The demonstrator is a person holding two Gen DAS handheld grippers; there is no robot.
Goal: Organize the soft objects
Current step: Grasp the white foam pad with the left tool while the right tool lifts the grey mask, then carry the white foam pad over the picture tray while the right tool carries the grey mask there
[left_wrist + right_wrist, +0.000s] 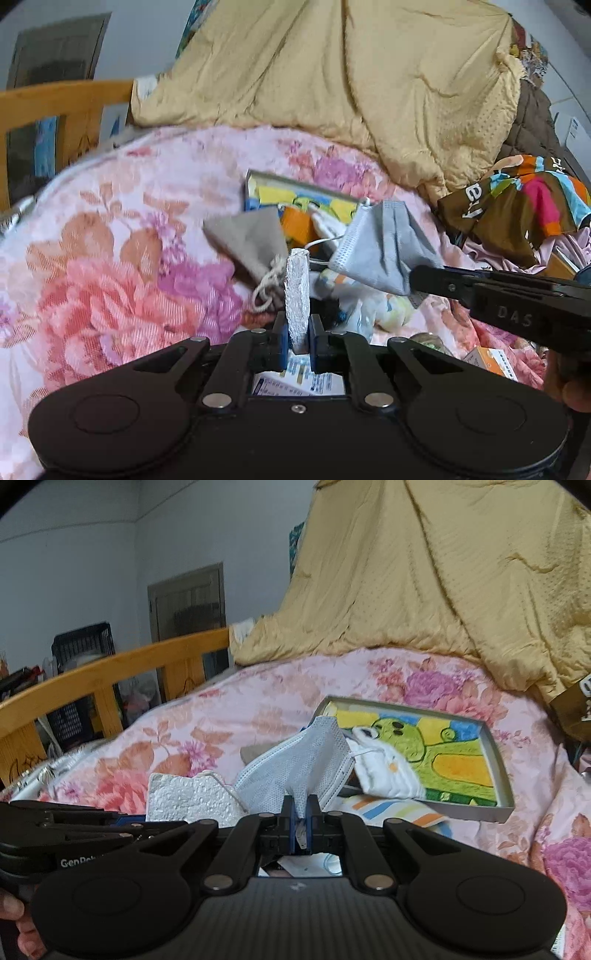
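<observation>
I hold two face masks above a bed with a pink flowered blanket (122,236). My left gripper (298,332) is shut on a white embossed mask (297,291), which stands edge-on between the pads. In the right wrist view the white mask (192,799) shows flat, with the left gripper (142,821) coming in from the left. My right gripper (300,812) is shut on a grey-blue pleated mask (306,760). The left wrist view has the right gripper (415,280) pinching a lower corner of the grey-blue mask (380,247), whose ear loop hangs down.
A grey drawstring pouch (251,240) lies on the blanket. Behind the masks are a shallow box with a green bear picture (461,753), white cloth (388,775) and striped fabric (391,810). A yellow quilt (424,572) is piled at the back, a wooden rail (110,668) at left, a colourful bag (517,199) at right.
</observation>
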